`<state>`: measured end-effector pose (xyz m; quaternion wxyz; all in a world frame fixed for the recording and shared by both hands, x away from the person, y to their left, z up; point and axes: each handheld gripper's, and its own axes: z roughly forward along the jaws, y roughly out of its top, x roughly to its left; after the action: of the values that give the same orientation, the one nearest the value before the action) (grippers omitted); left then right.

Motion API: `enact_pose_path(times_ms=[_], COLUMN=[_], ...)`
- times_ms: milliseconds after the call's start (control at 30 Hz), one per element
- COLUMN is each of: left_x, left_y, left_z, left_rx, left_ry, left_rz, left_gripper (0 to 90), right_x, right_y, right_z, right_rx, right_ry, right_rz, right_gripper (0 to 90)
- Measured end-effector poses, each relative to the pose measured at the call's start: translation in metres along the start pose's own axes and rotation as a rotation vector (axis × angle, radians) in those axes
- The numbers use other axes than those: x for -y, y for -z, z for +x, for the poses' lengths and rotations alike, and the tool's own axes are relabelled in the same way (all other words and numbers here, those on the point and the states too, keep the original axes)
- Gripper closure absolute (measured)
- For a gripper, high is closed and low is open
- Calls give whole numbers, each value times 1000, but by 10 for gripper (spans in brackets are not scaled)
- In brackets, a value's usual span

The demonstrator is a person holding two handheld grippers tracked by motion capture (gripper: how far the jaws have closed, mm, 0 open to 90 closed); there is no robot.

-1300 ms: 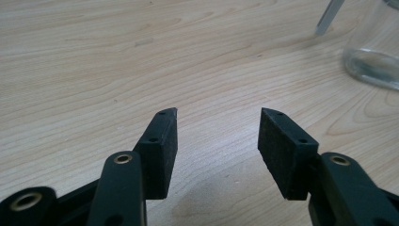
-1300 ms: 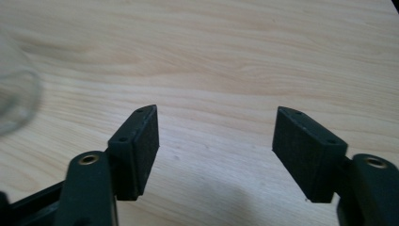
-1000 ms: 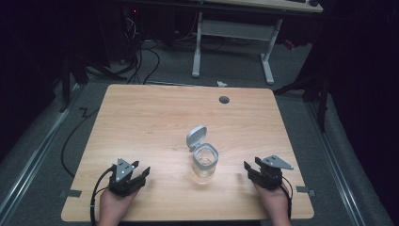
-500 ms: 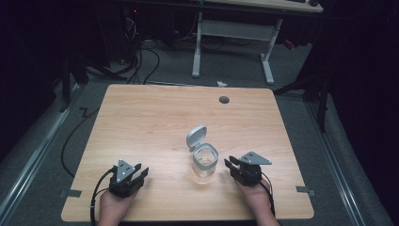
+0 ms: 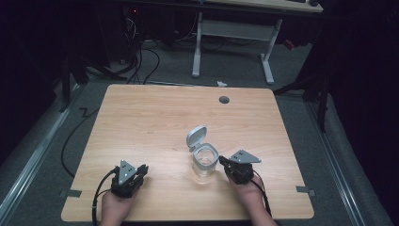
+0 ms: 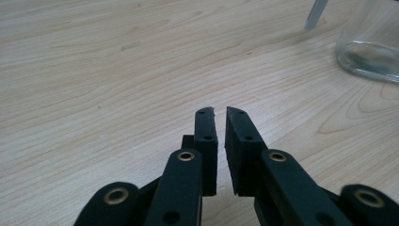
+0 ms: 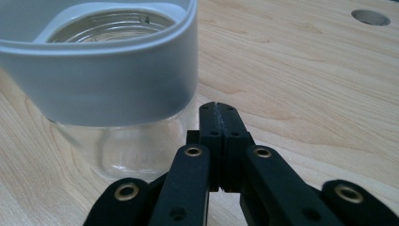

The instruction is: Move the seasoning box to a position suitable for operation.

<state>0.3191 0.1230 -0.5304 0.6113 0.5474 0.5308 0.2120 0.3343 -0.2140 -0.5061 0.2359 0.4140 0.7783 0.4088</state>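
Your right tongs point(image 5: 225, 165) have slid in beside the glass jar point(image 5: 205, 161) at worktop point(image 5: 150, 117) centre-front, pressed shut, empty; probably approaching. Left tongs point(image 5: 139, 172) unmoved, nearly shut, empty.

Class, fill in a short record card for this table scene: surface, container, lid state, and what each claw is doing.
surface: wooden table with a round hole
container: clear glass jar with grey rim, upright
lid: flip lid open, tilted up behind the rim
left claw: jaws almost shut, holding nothing, apart from jar
right claw: shut, empty, right beside the jar
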Motion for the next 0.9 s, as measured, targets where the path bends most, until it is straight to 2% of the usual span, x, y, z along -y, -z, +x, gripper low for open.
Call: enact_pose_path(times_ms=[267, 500, 767, 900], left_x=[0, 1, 4, 4], left_y=[0, 2, 0, 0], left_z=[1, -2, -10, -13], left_rx=[3, 16, 26, 37], left_ry=[1, 6, 3, 2], left_rz=[-1, 4, -3, 0], left_gripper=[817, 811, 726, 720], right_x=[1, 3, 4, 6], right_y=[-3, 1, 2, 3], right_z=[5, 21, 36, 39], right_rx=[-17, -51, -75, -83], right_ry=[-2, 10, 16, 15], right_rz=[3, -9, -23, -29], right_gripper=[900, 900, 900, 900])
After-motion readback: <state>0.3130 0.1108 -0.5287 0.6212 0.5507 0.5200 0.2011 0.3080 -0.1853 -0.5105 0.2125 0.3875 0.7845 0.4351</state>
